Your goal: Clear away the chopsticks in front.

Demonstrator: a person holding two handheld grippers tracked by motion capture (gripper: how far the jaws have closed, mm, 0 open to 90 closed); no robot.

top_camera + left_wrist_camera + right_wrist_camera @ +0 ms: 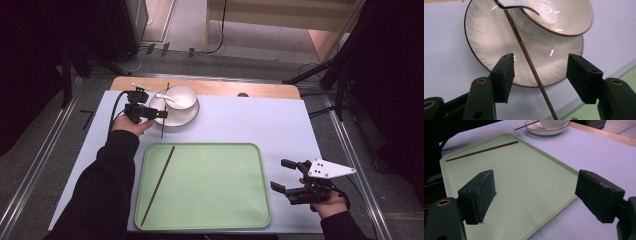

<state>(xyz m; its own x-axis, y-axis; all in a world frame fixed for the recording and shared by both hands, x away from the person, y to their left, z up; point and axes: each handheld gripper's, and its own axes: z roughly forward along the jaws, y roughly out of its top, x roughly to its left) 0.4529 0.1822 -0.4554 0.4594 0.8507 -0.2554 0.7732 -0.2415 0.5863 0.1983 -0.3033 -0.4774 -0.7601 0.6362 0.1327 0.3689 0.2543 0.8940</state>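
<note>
Your left gripper [540,75] has its jaws apart, one pad on each side of a brown chopstick [529,62], with clear air between the pads and the stick, so nothing is clamped. That chopstick lies slanted across the rim of the white plate [484,32], its near end running off the plate onto the pale table cover [250,120] toward the tray. A white bowl [564,17] sits on the plate, and a white spoon [167,98] rests in it (its handle reaches out over the bowl's edge on your left).

In the high view your left gripper [159,114] sits just beside the plate's left edge, at the far left of the table.

Your right gripper [535,195] stands wide open and holds nothing; it hovers by the near right corner of the green tray [524,202]. A second chopstick [158,185] lies on the tray along its left side, slanted, well apart from the right gripper.
</note>
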